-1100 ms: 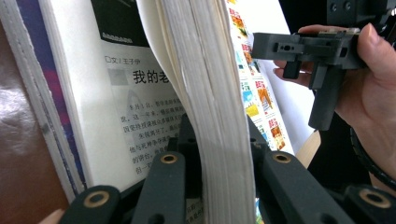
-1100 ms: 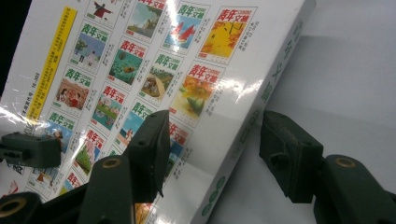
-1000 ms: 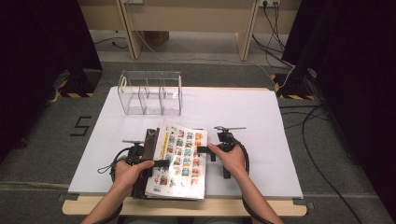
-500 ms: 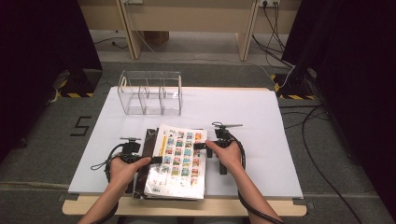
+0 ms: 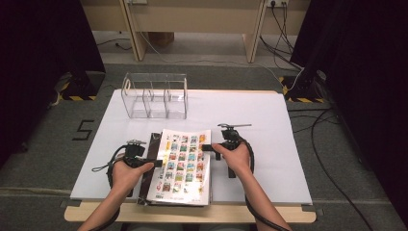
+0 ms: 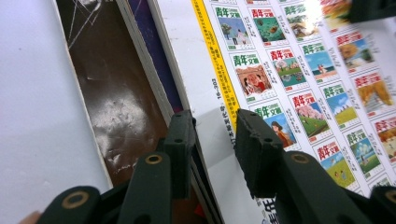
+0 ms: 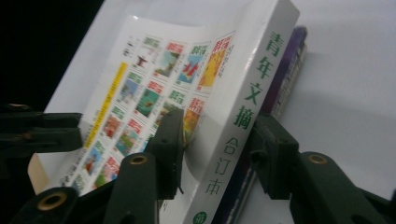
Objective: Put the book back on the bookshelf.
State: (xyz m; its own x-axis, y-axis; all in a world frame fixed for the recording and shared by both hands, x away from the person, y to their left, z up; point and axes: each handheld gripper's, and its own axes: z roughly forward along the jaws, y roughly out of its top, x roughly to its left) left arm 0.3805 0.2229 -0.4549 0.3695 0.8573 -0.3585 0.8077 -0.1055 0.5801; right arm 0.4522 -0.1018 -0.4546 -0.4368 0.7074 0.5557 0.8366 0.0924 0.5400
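Observation:
A thick white book (image 5: 185, 166) with rows of small colour pictures on its cover lies on top of a stack near the table's front edge. My left gripper (image 5: 151, 162) is at its left edge. In the left gripper view the left gripper (image 6: 215, 126) has been closing, and its jaws stand apart, one over the cover (image 6: 289, 70), one over the brown book (image 6: 116, 93) below. My right gripper (image 5: 207, 147) is at the right edge. The right gripper (image 7: 217, 135) has just closed, with one pad on the cover and the other under the spine (image 7: 254, 93).
A purple book (image 7: 289, 56) lies under the white one. A clear acrylic organiser (image 5: 154, 96) with several compartments stands at the back left of the white table (image 5: 250, 115). Cables trail from both grippers, and dark floor surrounds the table.
The left hand has edged slightly left, baring more of the dark book beneath. The right hand has stayed at the spine.

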